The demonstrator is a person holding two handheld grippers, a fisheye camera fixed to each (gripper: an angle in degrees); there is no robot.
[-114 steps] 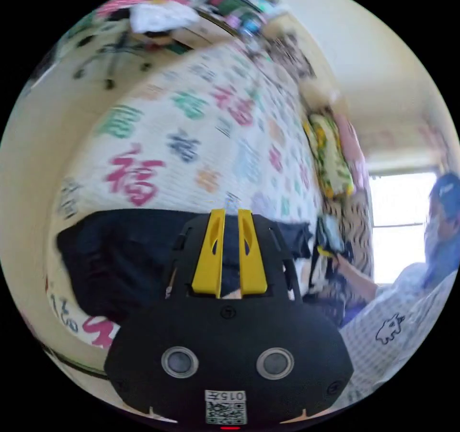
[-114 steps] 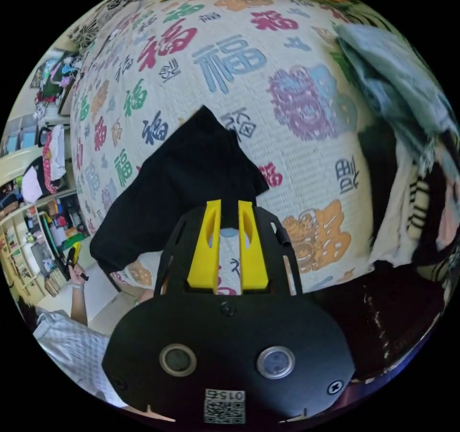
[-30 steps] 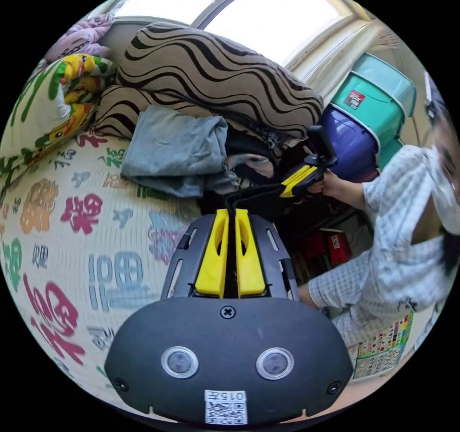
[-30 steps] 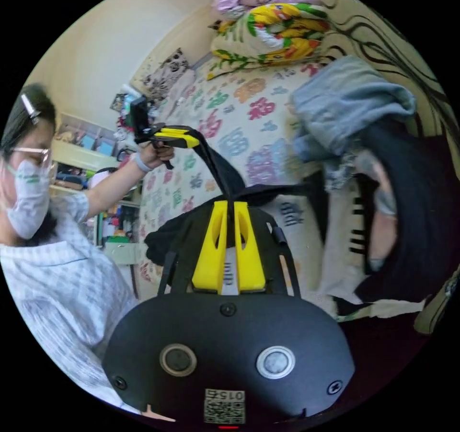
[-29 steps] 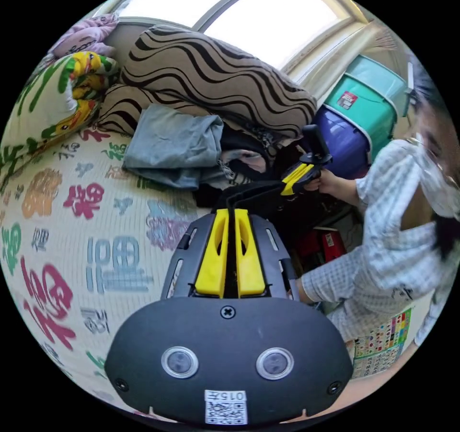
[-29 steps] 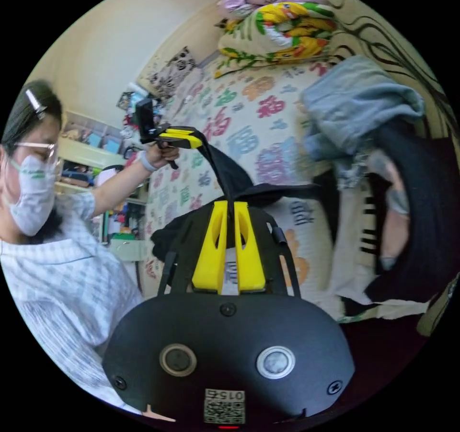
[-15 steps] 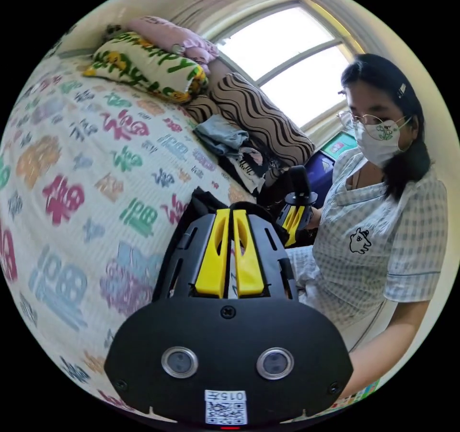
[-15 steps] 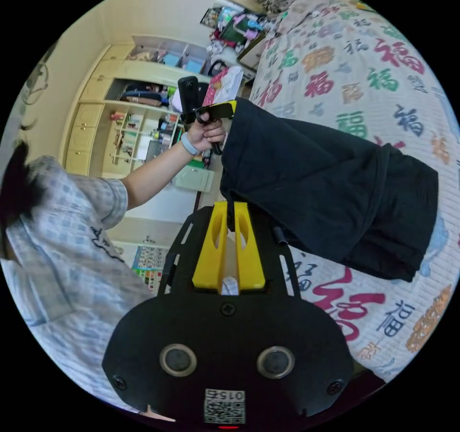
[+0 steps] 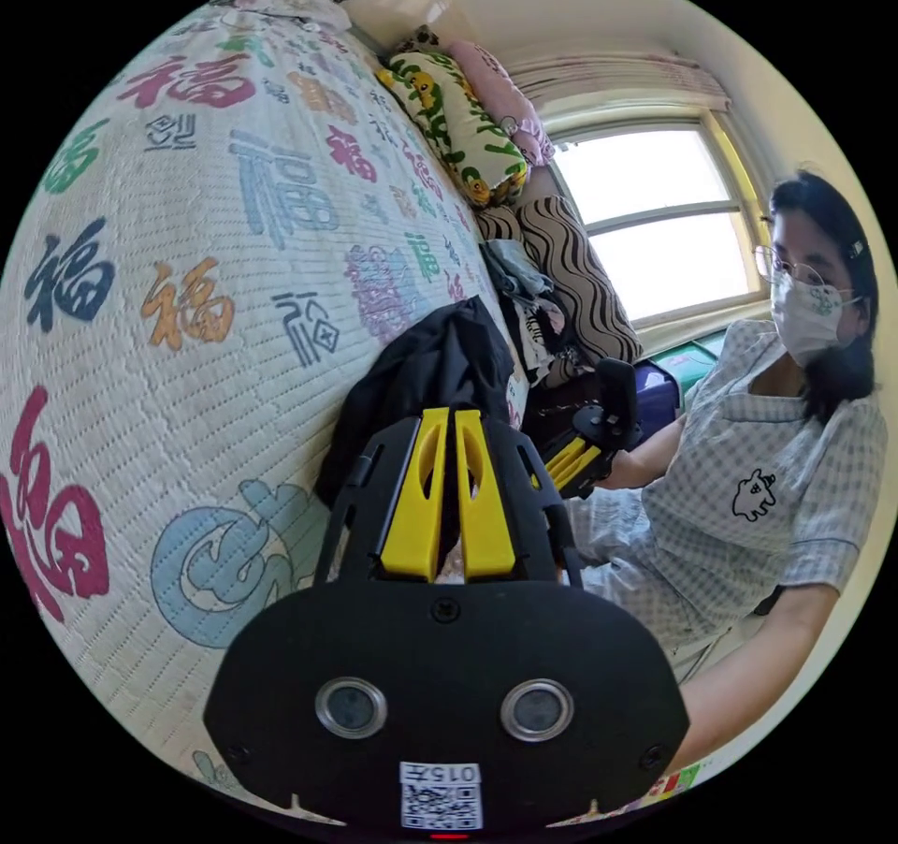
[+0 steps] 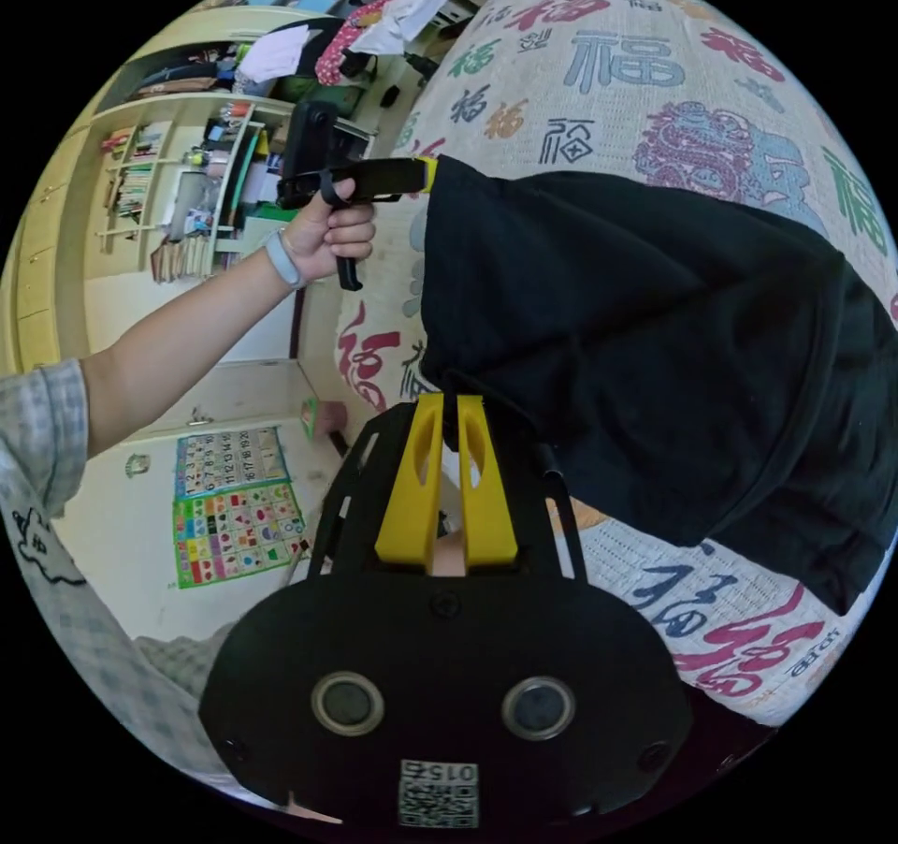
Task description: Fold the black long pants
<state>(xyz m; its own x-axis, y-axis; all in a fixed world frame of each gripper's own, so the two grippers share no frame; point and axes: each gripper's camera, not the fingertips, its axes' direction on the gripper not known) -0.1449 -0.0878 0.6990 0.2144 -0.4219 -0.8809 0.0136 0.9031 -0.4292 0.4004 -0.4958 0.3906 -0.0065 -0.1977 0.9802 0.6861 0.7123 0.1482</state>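
The black long pants (image 10: 655, 339) lie spread flat over the patterned quilt (image 10: 608, 58) in the right gripper view. My right gripper (image 10: 447, 406) is shut on their near edge. A hand holds my left gripper (image 10: 428, 173) shut on the pants' other near corner, so the edge stretches between the two. In the left gripper view the pants (image 9: 435, 362) look bunched just beyond my left gripper (image 9: 445, 415), whose jaws pinch the cloth. My right gripper (image 9: 559, 463) is to the right of it, in the person's hand.
Pillows (image 9: 458, 123), a striped cushion (image 9: 580, 273) and a pile of other clothes (image 9: 519, 273) sit at the bed's window end. The person stands at the bed's edge. Shelves (image 10: 187, 189) and a colourful poster (image 10: 234, 507) are behind them.
Both grippers, open over the pants at first, have shut on them, lifted them and swung them round. In the last half second the pants have come down and spread wider on the quilt.
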